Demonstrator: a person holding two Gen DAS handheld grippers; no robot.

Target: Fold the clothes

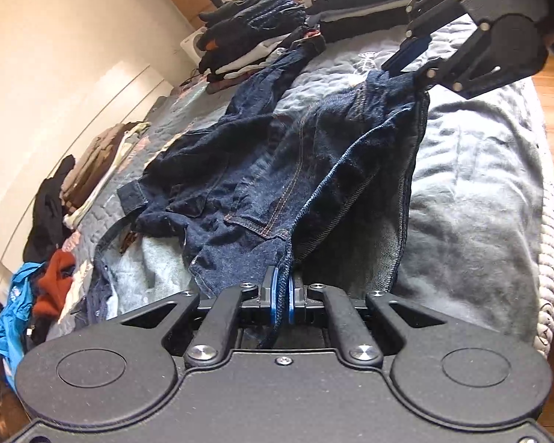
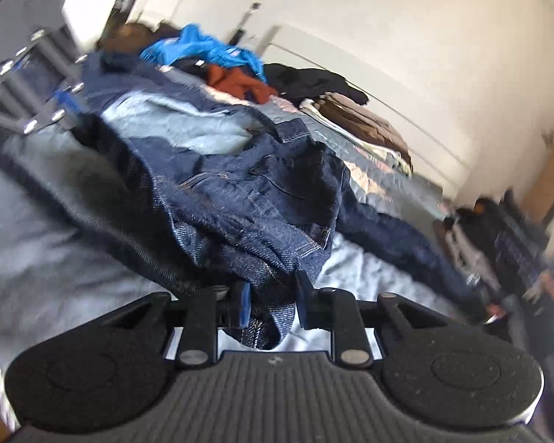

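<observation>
Dark blue jeans [image 1: 277, 155] lie crumpled across a grey quilted bed cover [image 1: 480, 184]. At the near edge my left gripper [image 1: 282, 295] is shut on a denim hem pinched between its blue pads. At the upper right of the left wrist view my right gripper [image 1: 404, 72] grips the far corner of the jeans. In the right wrist view, which is blurred, the right gripper [image 2: 271, 302] has a thick bunch of the jeans [image 2: 240, 192] filling the space between its pads. My left gripper [image 2: 68, 110] shows at the upper left of that view, on the denim's other end.
Folded dark clothes [image 1: 247, 37] are stacked at the head of the bed, with a brown folded pile [image 1: 99, 158] along the wall side. A loose heap with a blue top [image 1: 14, 306] and a rust garment [image 1: 55, 277] lies at the left. Wooden floor [image 1: 546, 85] borders the bed's right edge.
</observation>
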